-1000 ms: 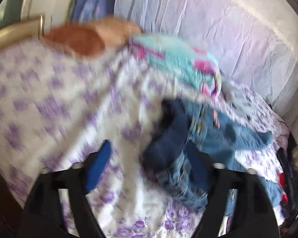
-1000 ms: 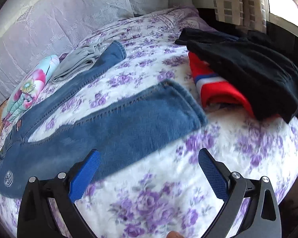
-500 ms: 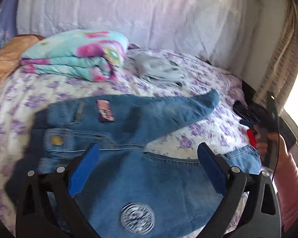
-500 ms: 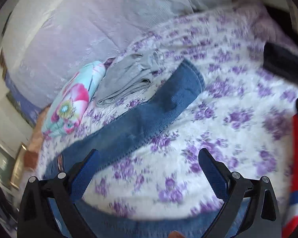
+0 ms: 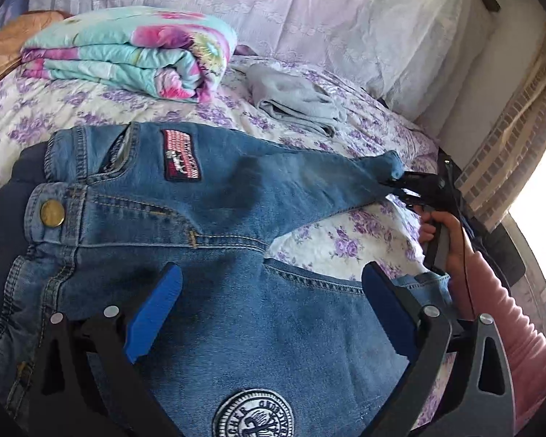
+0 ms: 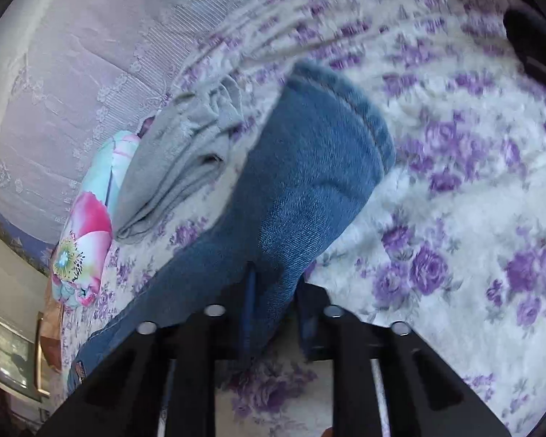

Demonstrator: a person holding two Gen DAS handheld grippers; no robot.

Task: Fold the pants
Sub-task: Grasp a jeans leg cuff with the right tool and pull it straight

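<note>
1. Closing my right gripper [image 6: 273, 313] on the far leg of the jeans [image 5: 236, 196] near its hem, denim between the jaws; my left gripper [image 5: 269, 309] hangs released over the near thigh.
2. I judge folding barely started: the jeans lie spread on the floral bed [image 5: 345, 233], legs apart, no fold made.
3. Bare bedspread between the legs gives room; the grey garment [image 5: 298, 98] and folded blanket [image 5: 127, 54] crowd the far side.

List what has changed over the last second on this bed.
The right gripper swung to the far leg of the blue denim jeans, and its fingers are closing on the cuff. The left gripper moved over the waist, open. The folded floral blanket and grey garment stayed put.
</note>
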